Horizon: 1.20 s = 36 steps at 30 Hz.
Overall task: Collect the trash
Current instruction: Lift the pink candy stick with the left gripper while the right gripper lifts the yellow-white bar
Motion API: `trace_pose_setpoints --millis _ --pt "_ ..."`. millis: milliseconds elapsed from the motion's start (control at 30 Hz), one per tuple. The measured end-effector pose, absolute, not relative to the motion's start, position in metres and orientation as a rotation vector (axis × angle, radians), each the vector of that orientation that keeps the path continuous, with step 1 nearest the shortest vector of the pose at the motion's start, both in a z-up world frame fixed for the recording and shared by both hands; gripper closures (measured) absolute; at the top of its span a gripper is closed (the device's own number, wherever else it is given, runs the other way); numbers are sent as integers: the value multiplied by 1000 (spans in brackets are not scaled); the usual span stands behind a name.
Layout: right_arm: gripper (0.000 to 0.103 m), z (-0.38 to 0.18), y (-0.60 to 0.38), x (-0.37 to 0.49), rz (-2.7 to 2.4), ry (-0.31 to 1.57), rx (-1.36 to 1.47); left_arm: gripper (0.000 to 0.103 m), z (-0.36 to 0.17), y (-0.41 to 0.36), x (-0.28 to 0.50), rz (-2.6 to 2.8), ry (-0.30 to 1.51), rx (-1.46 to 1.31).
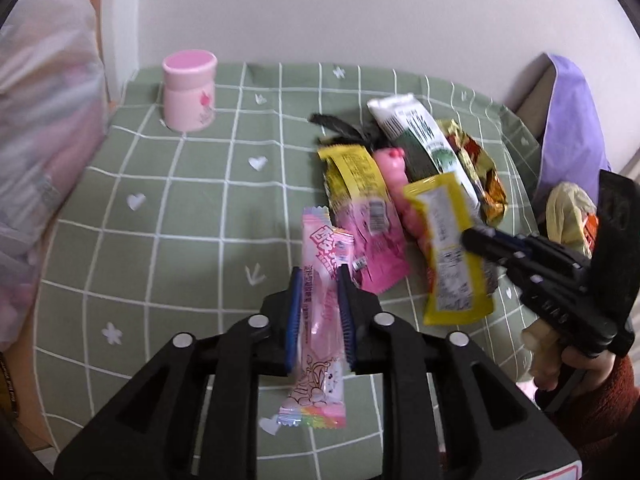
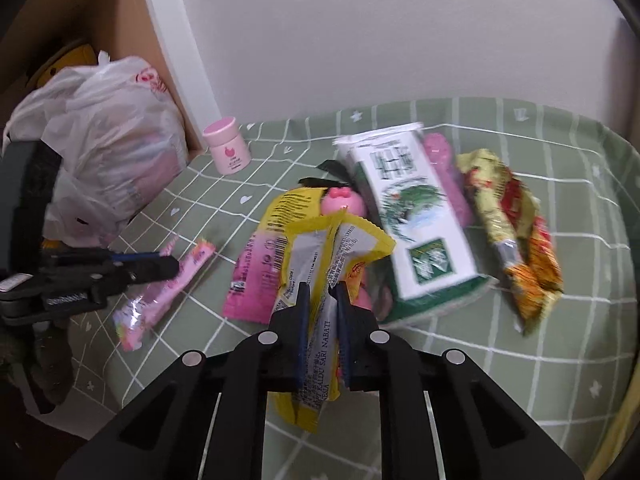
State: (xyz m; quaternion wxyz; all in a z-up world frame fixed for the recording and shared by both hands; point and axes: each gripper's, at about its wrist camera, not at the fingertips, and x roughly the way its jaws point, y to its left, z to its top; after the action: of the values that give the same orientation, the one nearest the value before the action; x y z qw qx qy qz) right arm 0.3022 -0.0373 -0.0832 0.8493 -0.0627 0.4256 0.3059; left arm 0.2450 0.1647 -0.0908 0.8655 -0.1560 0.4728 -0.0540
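Note:
My left gripper (image 1: 319, 276) is shut on a long pink candy wrapper (image 1: 320, 320), pinched between its blue pads over the green checked tablecloth (image 1: 160, 220). In the right wrist view this left gripper (image 2: 170, 266) and the pink candy wrapper (image 2: 160, 296) sit at the left. My right gripper (image 2: 322, 292) is shut on a crumpled yellow wrapper (image 2: 320, 240). From the left wrist view, the right gripper (image 1: 468, 239) comes in from the right onto that yellow wrapper (image 1: 444, 248). A yellow-and-pink wrapper (image 2: 256, 264), a white-and-green packet (image 2: 408, 208) and a gold-and-red wrapper (image 2: 516, 248) lie behind.
A pink jar (image 1: 189, 90) stands at the back left of the cloth. A filled white plastic bag (image 2: 104, 152) sits off the table's left edge beside a cardboard box (image 2: 120, 12). A pink toy (image 2: 344, 200) lies among the wrappers. Purple fabric (image 1: 568, 128) hangs at the right.

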Motion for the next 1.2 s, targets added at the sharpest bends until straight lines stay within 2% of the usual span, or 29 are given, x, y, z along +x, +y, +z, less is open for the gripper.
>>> trace_pose_setpoints --millis 333,500,533,600,633,733,900,933,967,1033,1133,1200 --pt "89 -66 -105 277 530 863 -93 76 -102 157 249 -179 1067 -337" --pt "88 -71 -127 263 567 883 8 72 -93 161 247 -145 1040 -329" --pt "85 -73 -125 259 581 876 12 70 -91 161 245 -143 1030 -324" --pt "52 -78 -114 254 616 873 -7 70 -86 161 241 -132 1005 -304" --pt "49 -81 -108 252 634 884 -11 69 -84 162 239 -124 996 -297" --pt "49 -97 -87 253 694 975 -18 65 -80 164 232 -99 967 -284" --pt "50 -111 -59 252 651 971 -126 60 -80 171 222 -74 943 -281" --pt "55 -114 -56 253 648 979 -130 59 -81 172 221 -71 946 -291" --pt "68 -116 -53 253 669 986 -118 59 -82 174 219 -68 949 -304" --pt "73 -116 -54 253 679 988 -99 58 -86 175 215 -70 951 -327" --pt "77 -106 -63 252 652 939 -99 47 -91 173 210 -122 961 -369" --pt "77 -94 -76 251 628 903 -96 44 -95 167 209 -144 975 -369"
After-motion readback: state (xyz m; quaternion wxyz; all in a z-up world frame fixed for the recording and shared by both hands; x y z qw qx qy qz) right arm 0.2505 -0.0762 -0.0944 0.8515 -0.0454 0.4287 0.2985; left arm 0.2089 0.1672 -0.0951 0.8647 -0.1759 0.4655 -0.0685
